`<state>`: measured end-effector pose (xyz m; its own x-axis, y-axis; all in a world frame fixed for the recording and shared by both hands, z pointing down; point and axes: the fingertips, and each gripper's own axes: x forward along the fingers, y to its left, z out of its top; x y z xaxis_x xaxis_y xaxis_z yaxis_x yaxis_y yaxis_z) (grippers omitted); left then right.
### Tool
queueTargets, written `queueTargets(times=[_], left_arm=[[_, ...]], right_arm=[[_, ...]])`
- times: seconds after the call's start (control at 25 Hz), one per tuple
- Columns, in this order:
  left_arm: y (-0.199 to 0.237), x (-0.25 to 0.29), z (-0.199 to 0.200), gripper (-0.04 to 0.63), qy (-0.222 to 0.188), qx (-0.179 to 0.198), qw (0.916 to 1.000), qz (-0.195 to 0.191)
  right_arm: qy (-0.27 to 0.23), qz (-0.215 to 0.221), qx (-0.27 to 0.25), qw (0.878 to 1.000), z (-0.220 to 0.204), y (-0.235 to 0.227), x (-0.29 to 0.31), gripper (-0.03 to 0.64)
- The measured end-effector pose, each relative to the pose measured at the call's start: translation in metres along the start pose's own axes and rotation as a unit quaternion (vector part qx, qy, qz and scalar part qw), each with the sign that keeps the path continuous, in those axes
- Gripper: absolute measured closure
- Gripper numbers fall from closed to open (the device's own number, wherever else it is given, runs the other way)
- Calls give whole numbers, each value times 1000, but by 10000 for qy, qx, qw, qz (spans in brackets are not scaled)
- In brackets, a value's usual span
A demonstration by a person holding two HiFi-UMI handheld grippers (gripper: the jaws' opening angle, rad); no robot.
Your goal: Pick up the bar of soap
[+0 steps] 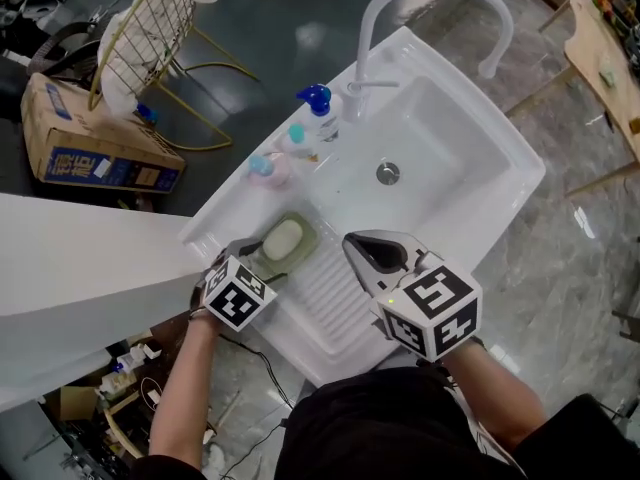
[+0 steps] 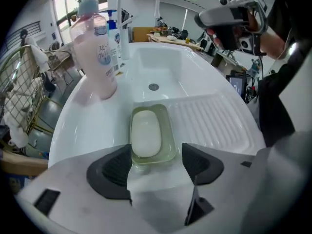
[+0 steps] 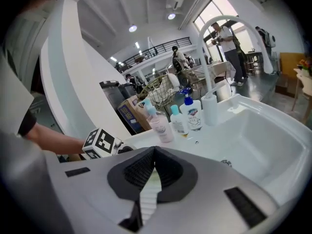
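risks first, as judged:
- left gripper [image 2: 157,165] stands wide open over the near end of the soap dish [image 2: 171,141], nothing pinched. its pads sit outside the dish walls, not the soap's sides. closing from here would likely clamp the dish, or lift dish and soap together.
- the bar of soap [image 2: 146,133] looks smooth and rounded, and lies low inside the dish. pads that land high on its curve could squeeze it out forward, toward the pink bottle [image 2: 95,57].
- the dish is close to the sink's [image 1: 455,218] near-left corner, by its left edge. a sideways nudge could slide it off.
- right gripper [image 3: 153,152] is closed and empty, held above the ribbed drainboard [image 1: 335,288]. no help if the dish shifts.

position: soap in the dish on the sink's left ledge, just beside the drainboard, bottles further along the same edge.

orientation: pale oval bar, lying flat. long axis runs along the left edge, from the near corner toward the tap [image 1: 430,8], pointing straight away from the left gripper. the jaws straddle the short width.
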<state>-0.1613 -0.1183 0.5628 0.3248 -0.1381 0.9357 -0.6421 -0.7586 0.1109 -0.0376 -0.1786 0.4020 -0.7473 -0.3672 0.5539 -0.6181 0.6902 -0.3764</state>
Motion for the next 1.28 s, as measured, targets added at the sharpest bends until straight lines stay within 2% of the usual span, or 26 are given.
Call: queueTargets(times=[0.2,0.32,0.36,0.4,0.44,0.56,0.6,0.64,0.72,0.84,1.12,1.28], left_arm=[[3,-4,3,291,-396,-638,9967,295],[6,-15,-1,291,-825,-1335,9857,621],[9,-23,-6,293,-971,-1587,9792,815],[13,-32,-10,293,-1123,-1803,9716,1046],[17,-42,-14,300,-1294,-1994,9627,1293],[28,-69,-30,446,-1741,-2613,9296,1930],[31,-75,-36,526,-1821,-2798,9192,2090],[33,-78,-41,555,-1851,-2949,9106,2226],[34,-78,-51,589,-1810,-3178,8996,2386],[33,-70,-57,592,-1821,-3405,8930,2311],[26,-59,-55,592,-2051,-3598,8864,2067],[27,-58,-50,592,-2142,-3579,8875,1956]], right_arm=[[379,-1,-349,9987,-16,12,29,612],[761,-22,-715,9945,-36,16,55,607],[899,39,-818,9926,-43,20,65,586],[1022,115,-909,9905,-48,25,76,493],[1109,164,-985,9888,-52,29,86,432],[1302,97,-1138,9849,-64,31,119,405],[1405,67,-1160,9832,-71,31,129,388],[1506,35,-1176,9816,-77,29,138,370],[1666,-77,-1211,9785,-89,25,151,337],[1897,-222,-1259,9735,-102,20,162,302],[2195,-484,-1311,9655,-104,19,171,245],[2744,-596,-1545,9472,-110,18,181,229]])
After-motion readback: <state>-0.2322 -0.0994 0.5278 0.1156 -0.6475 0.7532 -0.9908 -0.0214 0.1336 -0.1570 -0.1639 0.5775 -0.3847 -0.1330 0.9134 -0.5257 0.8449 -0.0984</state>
